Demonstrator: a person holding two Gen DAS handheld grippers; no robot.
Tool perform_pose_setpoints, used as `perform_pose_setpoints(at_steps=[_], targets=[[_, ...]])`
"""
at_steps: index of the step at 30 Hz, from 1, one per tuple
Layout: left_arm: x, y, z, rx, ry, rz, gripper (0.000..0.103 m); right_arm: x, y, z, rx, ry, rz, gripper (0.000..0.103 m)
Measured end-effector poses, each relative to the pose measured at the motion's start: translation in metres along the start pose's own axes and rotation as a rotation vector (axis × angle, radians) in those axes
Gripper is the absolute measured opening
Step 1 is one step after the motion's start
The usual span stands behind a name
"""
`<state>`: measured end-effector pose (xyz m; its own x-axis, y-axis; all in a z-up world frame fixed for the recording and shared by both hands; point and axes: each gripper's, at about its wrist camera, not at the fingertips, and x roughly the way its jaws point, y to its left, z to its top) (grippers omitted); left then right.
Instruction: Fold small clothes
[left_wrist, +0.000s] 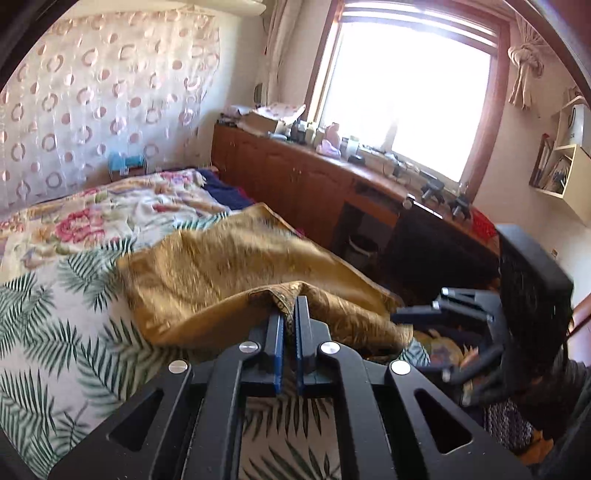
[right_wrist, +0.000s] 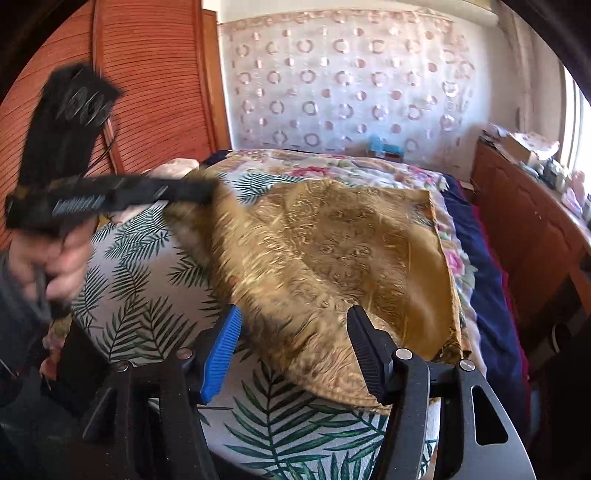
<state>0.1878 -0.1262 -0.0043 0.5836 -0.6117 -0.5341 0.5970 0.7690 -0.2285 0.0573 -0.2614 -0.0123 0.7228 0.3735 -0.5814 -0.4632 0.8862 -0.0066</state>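
Honestly barely started: left gripper (left_wrist: 290, 314) fingers pinch the gold cloth (right_wrist: 332, 258) corner up, right gripper (right_wrist: 295, 350) fingers gape around its near edge; probably first fold, blurry.

Shiny gold brocade cloth (right_wrist: 354, 251) on matt leaf-print cotton bedsheet (right_wrist: 147, 280); glossy wooden cabinet (left_wrist: 295, 177).

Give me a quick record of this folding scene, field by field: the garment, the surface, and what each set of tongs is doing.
garment: golden patterned cloth, partly lifted at one corner
surface: bed with a palm-leaf sheet
left tongs: shut on a corner of the golden patterned cloth, holding it raised off the bed
right tongs: open, straddling the near edge of the cloth, pads not pressing it
background: floral quilt further up the bed, wooden cabinet under a bright window
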Motion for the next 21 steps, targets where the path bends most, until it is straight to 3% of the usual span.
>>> perform_pose_setpoints(at_steps=[4, 9, 17, 19, 20, 21], targets=[[0.003, 0.004, 0.007, 0.002, -0.011, 0.004, 0.006, 0.008, -0.006, 0.0, -0.028, 0.018, -0.011, 0.063], [0.004, 0.012, 0.008, -0.016, -0.02, 0.005, 0.006, 0.025, -0.013, 0.001, -0.081, 0.054, -0.127, 0.063], [0.007, 0.03, 0.016, -0.048, -0.036, 0.009, 0.006, 0.065, -0.046, 0.005, -0.079, 0.153, -0.215, 0.063], [0.007, 0.036, 0.017, -0.055, -0.04, 0.012, 0.006, 0.067, -0.058, 0.015, -0.067, 0.142, -0.204, 0.045], [0.007, 0.039, 0.019, -0.056, -0.045, 0.021, 0.006, 0.067, -0.061, 0.022, -0.068, 0.133, -0.196, 0.027], [0.007, 0.042, 0.02, -0.056, -0.051, 0.037, 0.006, 0.069, -0.063, 0.03, -0.077, 0.117, -0.198, 0.015]])
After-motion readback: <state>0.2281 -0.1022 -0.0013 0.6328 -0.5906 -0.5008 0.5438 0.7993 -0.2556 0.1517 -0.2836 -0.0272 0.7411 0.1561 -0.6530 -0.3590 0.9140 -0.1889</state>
